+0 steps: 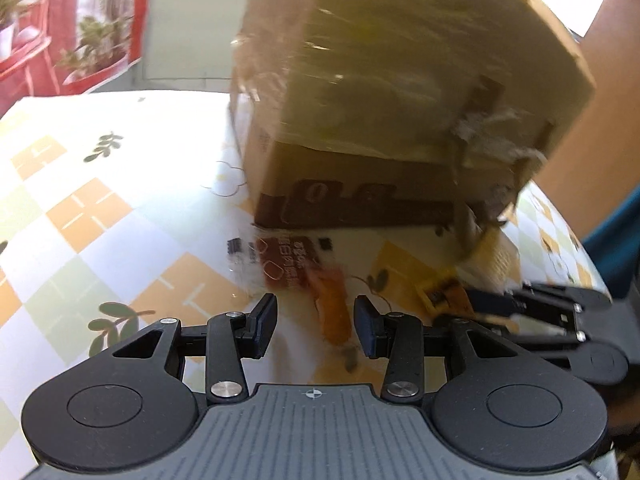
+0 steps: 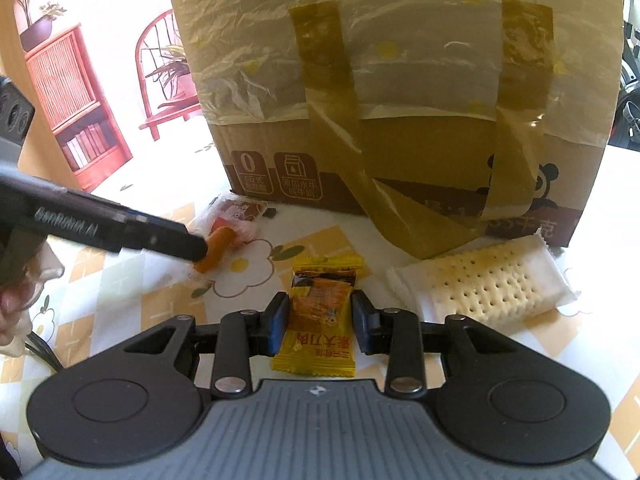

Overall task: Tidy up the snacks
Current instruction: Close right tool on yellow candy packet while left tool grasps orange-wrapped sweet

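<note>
A yellow candy packet (image 2: 318,320) lies on the patterned tablecloth (image 2: 120,280), and my right gripper (image 2: 320,320) is shut on it, pads pressing its two sides. That packet (image 1: 438,294) and the right gripper (image 1: 480,300) also show low on the right of the left wrist view. An orange sausage stick in a clear wrapper with a red label (image 1: 334,312) sits between the pads of my left gripper (image 1: 316,330), which holds the wrapper by its edges. The right wrist view has the left gripper (image 2: 196,246) reaching in from the left onto the sausage snack (image 2: 220,244).
A large taped cardboard box (image 2: 400,80) stands just behind the snacks and fills the far side. A white cracker packet (image 2: 484,284) lies right of the candy, against the box. A hand (image 2: 12,304) is at the left edge. Red furniture and plants are beyond the table.
</note>
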`<state>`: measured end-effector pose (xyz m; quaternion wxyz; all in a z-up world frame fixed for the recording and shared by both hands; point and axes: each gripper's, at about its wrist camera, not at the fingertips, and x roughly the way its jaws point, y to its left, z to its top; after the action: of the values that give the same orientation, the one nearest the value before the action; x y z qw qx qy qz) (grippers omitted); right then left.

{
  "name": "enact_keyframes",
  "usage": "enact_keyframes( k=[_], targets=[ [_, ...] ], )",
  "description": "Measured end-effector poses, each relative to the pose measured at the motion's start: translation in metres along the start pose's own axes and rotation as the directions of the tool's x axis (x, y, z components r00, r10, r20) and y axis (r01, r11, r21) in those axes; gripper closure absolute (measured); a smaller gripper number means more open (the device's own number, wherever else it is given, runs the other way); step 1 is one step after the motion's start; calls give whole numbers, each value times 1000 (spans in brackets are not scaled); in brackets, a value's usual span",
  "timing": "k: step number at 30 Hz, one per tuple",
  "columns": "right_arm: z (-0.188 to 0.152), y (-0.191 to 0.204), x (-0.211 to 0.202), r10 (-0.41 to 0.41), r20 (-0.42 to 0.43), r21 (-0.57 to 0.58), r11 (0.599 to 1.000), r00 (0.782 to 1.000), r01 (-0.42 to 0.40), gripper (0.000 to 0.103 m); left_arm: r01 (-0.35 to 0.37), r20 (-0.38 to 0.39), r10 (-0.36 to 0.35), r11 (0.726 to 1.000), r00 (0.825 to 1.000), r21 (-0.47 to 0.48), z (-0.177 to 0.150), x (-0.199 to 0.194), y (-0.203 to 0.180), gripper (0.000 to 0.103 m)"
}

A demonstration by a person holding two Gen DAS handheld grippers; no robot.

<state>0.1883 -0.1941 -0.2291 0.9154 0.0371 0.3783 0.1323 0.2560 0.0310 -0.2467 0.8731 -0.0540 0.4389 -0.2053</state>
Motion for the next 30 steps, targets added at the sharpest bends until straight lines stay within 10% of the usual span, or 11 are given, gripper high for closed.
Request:
enact_keyframes(
  k=[13, 15, 30],
  targets=[
    [-3, 0, -3, 0, 13, 1, 1000, 1000, 0, 67, -84, 44, 82, 995, 996, 47, -11, 13, -20, 62],
    [-3, 0, -3, -2, 15, 0, 1000, 1000, 2, 67, -75, 46, 73, 996, 996, 47, -13, 14, -23, 83],
    [-6, -3, -9, -2, 18, 45, 999, 1000, 2, 67, -46, 102, 52, 997, 993, -58, -42, -25, -31, 84]
  ],
)
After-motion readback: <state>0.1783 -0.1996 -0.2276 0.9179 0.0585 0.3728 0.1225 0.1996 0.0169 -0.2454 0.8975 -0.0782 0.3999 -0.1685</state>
